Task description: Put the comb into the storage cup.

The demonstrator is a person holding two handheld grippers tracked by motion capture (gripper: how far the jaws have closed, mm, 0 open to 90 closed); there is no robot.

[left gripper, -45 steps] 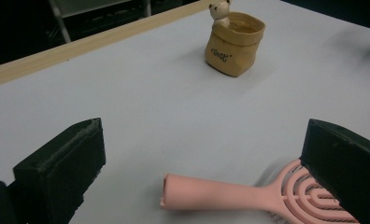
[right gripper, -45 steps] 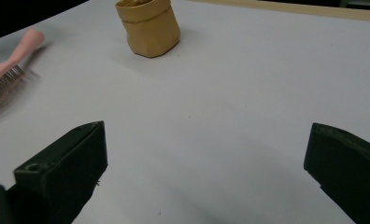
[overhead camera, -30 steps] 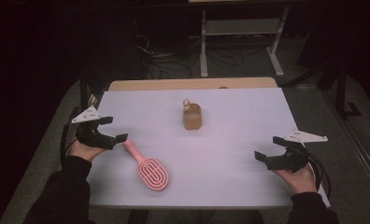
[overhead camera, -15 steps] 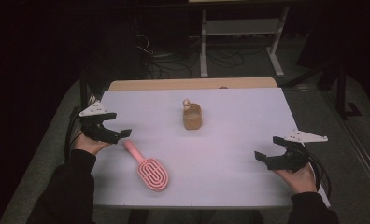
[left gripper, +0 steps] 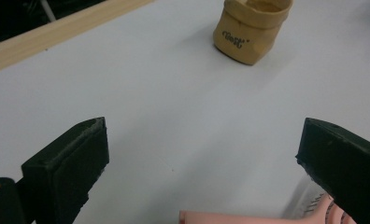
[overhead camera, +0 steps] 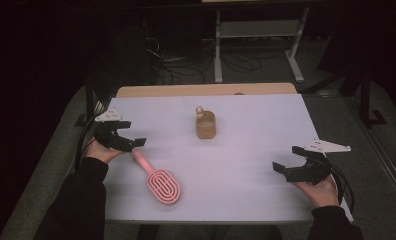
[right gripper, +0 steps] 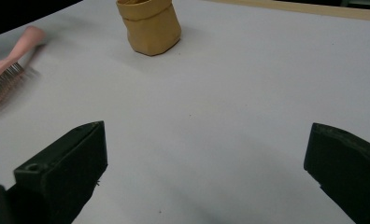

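Dark floor, cables and a metal frame lie behind the white desk [overhead camera: 256, 150], where a pink brush [overhead camera: 156, 177] lies at the near left, handle toward the left hand-held gripper [overhead camera: 133, 144]. That gripper hovers just beside the handle's tip, jaws spread wide. The right hand-held gripper [overhead camera: 284, 169] rests well apart at the near right edge, jaws likewise spread and empty. A tan pouch [overhead camera: 205, 125] stands upright near the middle.

The step in hand looks like taking the brush by its handle. To do it well, I would lower the left jaws so the handle lies squarely between them, then close on the shaft rather than the rounded tip, which could slip out.

From above, the whole brush and its slant are plain. The left gripper view adds that the handle [left gripper: 230, 217] sits low between the jaws, off toward one of them, not yet centred. The right gripper view shows the bristles [right gripper: 3, 91] facing down.
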